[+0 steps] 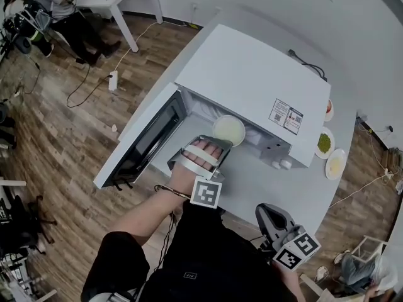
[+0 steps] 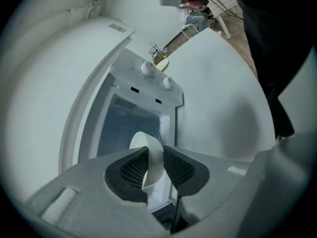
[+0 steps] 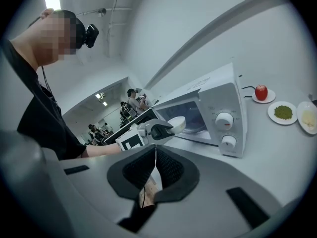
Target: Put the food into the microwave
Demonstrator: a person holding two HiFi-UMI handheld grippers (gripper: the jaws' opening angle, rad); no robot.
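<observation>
Bowl (image 1: 228, 129): small, round and white. The inside looks pale yellow-green in the head view, contents not readable. It is at the open mouth of the microwave (image 1: 252, 80) and tilted in the left gripper view.
Left gripper (image 2: 155, 165): jaws partway apart, clamped on the bowl's rim with one pad on each side of the wall.
Right gripper (image 3: 155, 170): jaws pressed together with nothing between them. Held well in front of the microwave, off its knob side.
Door (image 1: 148, 140): swung wide open to the left of the cavity in the head view.
Worktop (image 1: 277, 187): white. Beyond the microwave's knob side are three plates: apple (image 3: 261, 91), green food (image 3: 283, 111), pale food (image 3: 308, 118).
</observation>
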